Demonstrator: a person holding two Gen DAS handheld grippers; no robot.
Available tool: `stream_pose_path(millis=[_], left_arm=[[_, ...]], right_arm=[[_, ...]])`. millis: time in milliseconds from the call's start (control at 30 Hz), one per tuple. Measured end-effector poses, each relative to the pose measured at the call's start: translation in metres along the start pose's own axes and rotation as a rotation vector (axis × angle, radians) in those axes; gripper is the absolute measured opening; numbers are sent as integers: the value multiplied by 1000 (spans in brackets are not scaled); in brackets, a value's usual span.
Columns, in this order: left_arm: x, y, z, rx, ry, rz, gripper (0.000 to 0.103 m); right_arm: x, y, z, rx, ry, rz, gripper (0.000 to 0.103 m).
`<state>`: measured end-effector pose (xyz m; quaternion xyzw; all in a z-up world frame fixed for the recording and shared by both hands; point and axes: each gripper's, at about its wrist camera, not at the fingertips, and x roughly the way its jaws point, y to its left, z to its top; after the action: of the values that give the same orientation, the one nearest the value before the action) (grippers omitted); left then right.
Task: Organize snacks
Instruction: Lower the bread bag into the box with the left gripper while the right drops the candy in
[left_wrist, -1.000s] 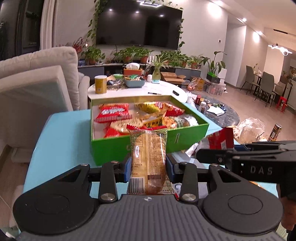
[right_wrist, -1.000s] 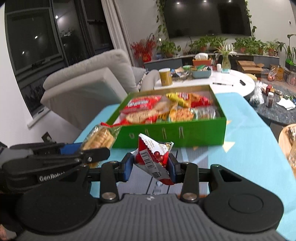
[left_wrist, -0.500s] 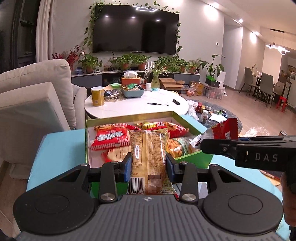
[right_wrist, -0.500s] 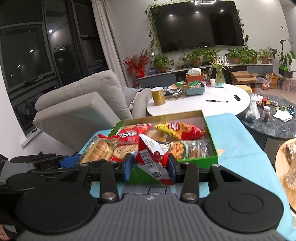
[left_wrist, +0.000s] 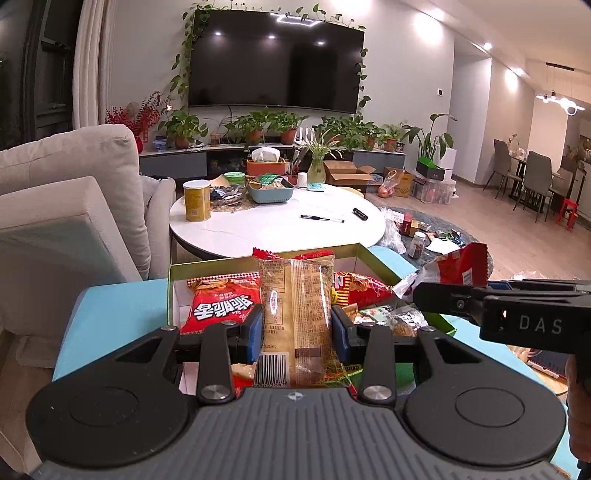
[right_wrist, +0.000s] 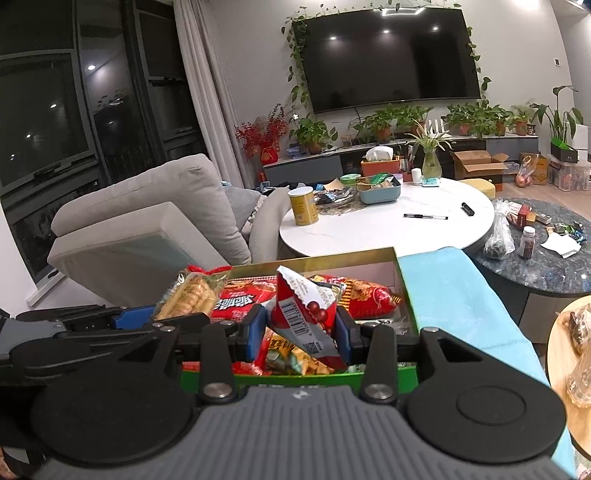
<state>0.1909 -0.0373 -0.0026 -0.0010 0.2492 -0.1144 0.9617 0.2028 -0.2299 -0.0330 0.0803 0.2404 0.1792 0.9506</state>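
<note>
Over the green box (left_wrist: 373, 260) of snacks, the left gripper (left_wrist: 297, 328) has its jaws clamped on a biscuit pack (left_wrist: 295, 314); beside it, the right gripper (right_wrist: 301, 332) clamps a red packet (right_wrist: 303, 314).

This is a lived-in home living room at night. A large wall television (left_wrist: 275, 61) hangs framed by trailing vines, above a low console crowded with potted plants (left_wrist: 258, 125). A pale sofa (right_wrist: 147, 218) sits beside dark windows (right_wrist: 44, 122) and a curtain. The round white table (left_wrist: 277, 225) carries a yellow canister (left_wrist: 197, 200), a pen and a tub of odds and ends. Off to the far side stand dining chairs (left_wrist: 535, 181) under a ceiling lamp, with cardboard boxes (left_wrist: 345, 172) on the floor.
</note>
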Motion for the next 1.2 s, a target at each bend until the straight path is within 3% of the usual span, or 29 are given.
stream_pose_path(millis=[633,1200], left_arm=[[64,13,16,12,71,110,35],[98,17,23,6,119,131,35]], right_arm=[[22,-18,8,17,14,-2,67],[33,-25,11,38,20,12,66]])
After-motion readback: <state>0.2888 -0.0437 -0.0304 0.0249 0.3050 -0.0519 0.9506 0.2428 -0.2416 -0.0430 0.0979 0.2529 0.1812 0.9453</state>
